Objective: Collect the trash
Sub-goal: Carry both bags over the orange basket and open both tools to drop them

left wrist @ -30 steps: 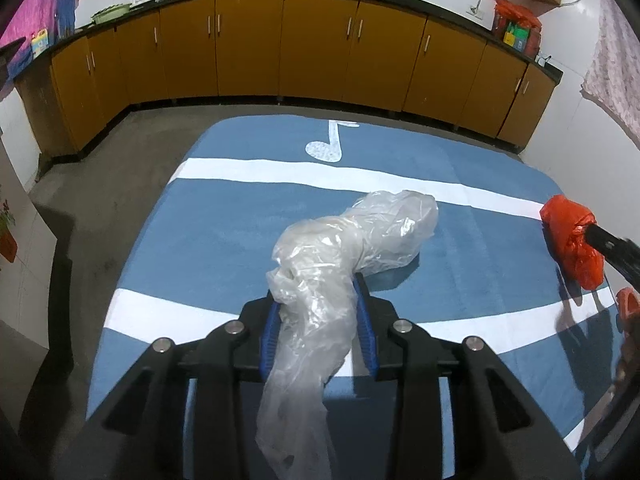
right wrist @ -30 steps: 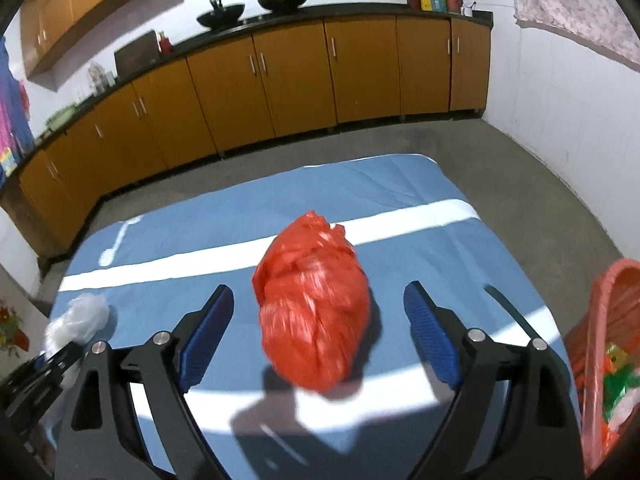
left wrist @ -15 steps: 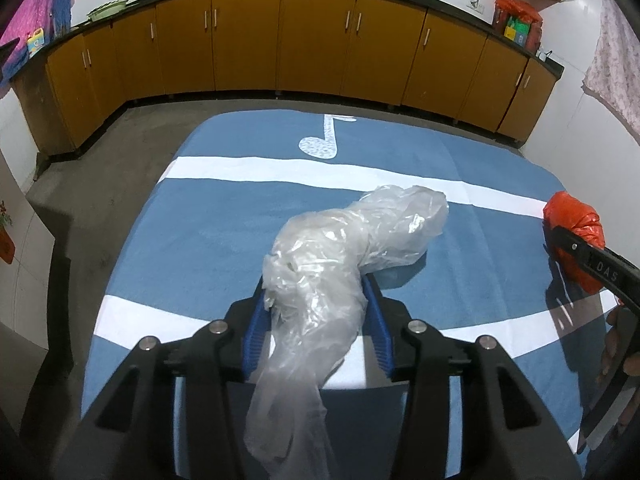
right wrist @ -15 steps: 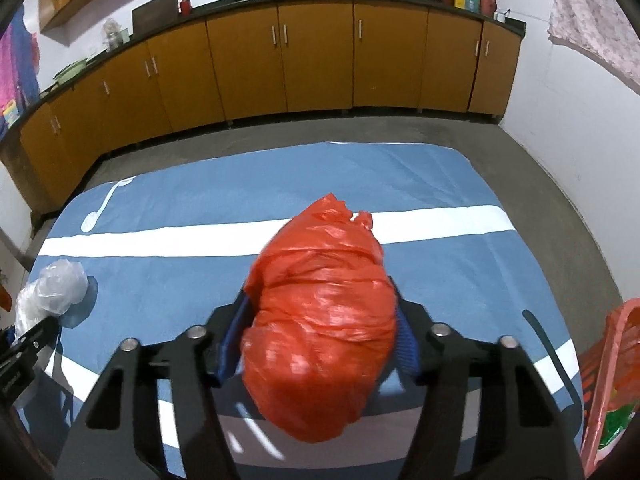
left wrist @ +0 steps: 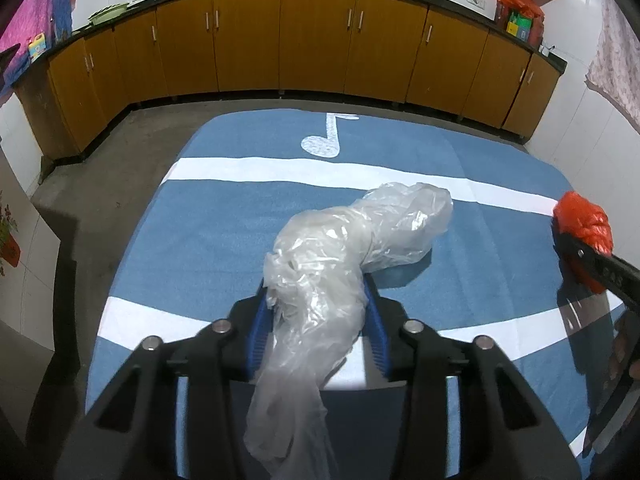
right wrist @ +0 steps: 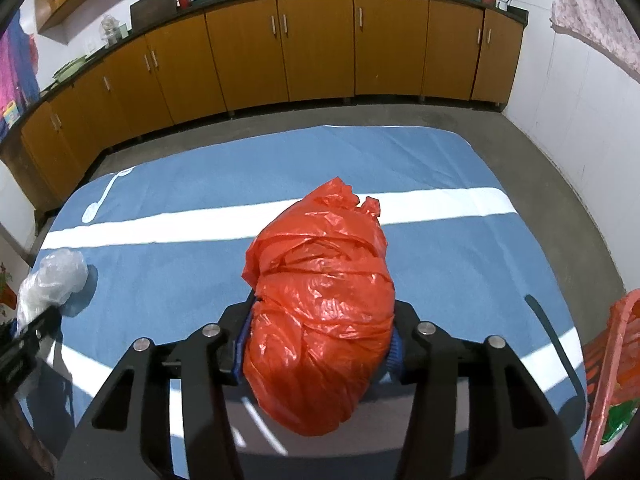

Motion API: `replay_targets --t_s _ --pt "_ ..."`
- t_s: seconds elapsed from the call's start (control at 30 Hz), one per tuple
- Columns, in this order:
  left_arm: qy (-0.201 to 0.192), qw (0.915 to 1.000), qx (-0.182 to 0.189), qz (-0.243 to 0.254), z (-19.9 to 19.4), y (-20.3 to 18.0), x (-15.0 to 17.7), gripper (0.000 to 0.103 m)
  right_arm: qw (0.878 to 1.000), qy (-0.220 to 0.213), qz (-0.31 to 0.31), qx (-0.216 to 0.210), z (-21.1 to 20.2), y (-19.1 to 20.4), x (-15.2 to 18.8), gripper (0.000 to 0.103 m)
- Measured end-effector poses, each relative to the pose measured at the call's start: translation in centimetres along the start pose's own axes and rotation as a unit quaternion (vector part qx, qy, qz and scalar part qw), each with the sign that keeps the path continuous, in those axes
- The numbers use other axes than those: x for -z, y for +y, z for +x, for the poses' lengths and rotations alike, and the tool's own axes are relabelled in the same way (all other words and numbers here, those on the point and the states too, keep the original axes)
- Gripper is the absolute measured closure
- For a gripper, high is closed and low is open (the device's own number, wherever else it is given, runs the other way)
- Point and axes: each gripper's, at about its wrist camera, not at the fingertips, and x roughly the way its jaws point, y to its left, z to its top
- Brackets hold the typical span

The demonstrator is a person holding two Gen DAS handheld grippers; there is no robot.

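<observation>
Blue striped mat underneath, spread as work surface. Pink basket waiting at right edge, probably for trash. Right gripper, jaws just closing from wide apart, now clamped on red plastic bag. Left gripper squeezing clear plastic bag, trailing onto mat, as before.

Your right gripper has just been closing: a second ago its blue pads stood wide on either side of the crumpled red plastic bag, and now they press into its sides.
</observation>
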Motion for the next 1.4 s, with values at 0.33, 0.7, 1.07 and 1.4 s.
replay_targets --t_s 0.33,0.7,1.07,1.4 --pt "-0.006 0.9998 0.018 0.01 -1.5 -0.7 1.6 0.075 1.0 -0.017 -0.008 0.004 -5.2 -2.0 3.1 0.052" --pt "-0.029 0.9965 0.069 0.037 -6.3 -4.7 3.3 0.075 0.999 -0.041 -0.01 0.019 -11.7 -4.2 7.6 0.052" --pt "-0.057 0.9873 0.127 0.076 -12.2 -11.0 4.4 0.075 0.995 -0.09 0.008 0.042 -19.0 -7.7 9.4 0.052" --pt "-0.064 0.9755 0.177 0.113 -15.4 -17.6 5.8 0.075 0.989 -0.123 0.032 0.081 -22.8 -12.1 10.8 0.052"
